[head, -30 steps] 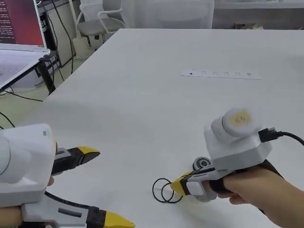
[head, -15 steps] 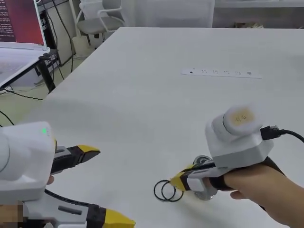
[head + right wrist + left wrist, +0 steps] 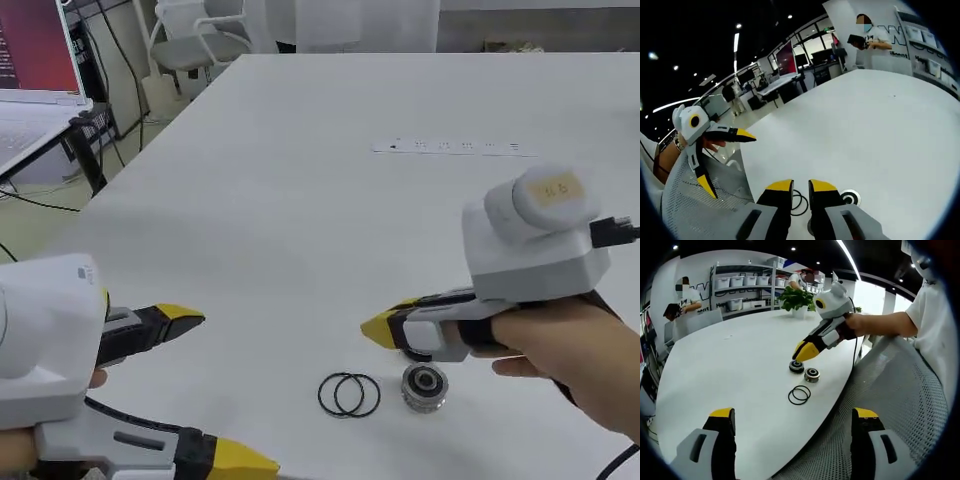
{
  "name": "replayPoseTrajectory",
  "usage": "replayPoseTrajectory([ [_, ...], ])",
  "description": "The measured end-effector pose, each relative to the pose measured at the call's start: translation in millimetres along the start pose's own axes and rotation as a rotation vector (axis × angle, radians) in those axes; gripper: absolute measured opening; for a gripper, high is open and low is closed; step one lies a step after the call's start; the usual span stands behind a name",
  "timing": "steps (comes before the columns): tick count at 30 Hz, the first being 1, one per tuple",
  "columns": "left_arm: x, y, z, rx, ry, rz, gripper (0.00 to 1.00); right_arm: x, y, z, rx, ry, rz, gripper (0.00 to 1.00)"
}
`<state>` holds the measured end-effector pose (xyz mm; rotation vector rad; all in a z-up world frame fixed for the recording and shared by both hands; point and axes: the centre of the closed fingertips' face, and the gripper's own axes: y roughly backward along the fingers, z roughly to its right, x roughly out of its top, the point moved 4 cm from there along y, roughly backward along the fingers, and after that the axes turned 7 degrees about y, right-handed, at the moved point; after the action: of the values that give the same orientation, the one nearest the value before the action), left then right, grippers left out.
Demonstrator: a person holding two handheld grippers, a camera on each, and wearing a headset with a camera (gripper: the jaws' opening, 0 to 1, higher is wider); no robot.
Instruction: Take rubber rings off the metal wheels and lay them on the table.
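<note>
The right tongs [image 3: 378, 328], gripped in a hand [image 3: 560, 345], hovered over the white table [image 3: 330, 220] with their yellow tips pressed together and nothing between them. Just below those tips two black rubber rings [image 3: 349, 394] lay overlapping on the table. A metal wheel [image 3: 424, 387] sat just beside the rings, under the body of the right tongs. The left tongs [image 3: 222, 391] stood spread wide, well apart from the rings, tips pointing toward them.
</note>
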<state>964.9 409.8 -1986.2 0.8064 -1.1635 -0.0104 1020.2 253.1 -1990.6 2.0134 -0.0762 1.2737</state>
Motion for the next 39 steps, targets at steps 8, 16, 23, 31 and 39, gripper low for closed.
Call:
replayPoseTrajectory([
  [8, 1.2, -0.3, 1.6, -0.012, 0.000, 0.005, 0.96, 13.3, 17.9, 2.2, 0.000, 0.038, 0.052, 0.13],
  [16, 7.0, 0.3, 4.4, -0.035, -0.020, 0.016, 0.97, 22.7, 37.5, 7.5, 0.004, 0.111, 0.088, 0.16],
  [23, 17.8, 2.7, -0.9, -0.034, -0.042, 0.029, 0.98, 21.3, 54.6, 18.1, -0.009, 0.162, 0.102, 0.19],
  [31, 40.4, 1.1, -4.8, -0.047, -0.093, 0.045, 0.98, -0.2, 69.7, 42.2, -0.086, 0.191, 0.046, 0.19],
  [39, 76.8, -10.6, -3.5, -0.091, -0.193, 0.063, 0.98, -30.0, 58.1, 57.9, -0.103, 0.139, -0.020, 0.18],
])
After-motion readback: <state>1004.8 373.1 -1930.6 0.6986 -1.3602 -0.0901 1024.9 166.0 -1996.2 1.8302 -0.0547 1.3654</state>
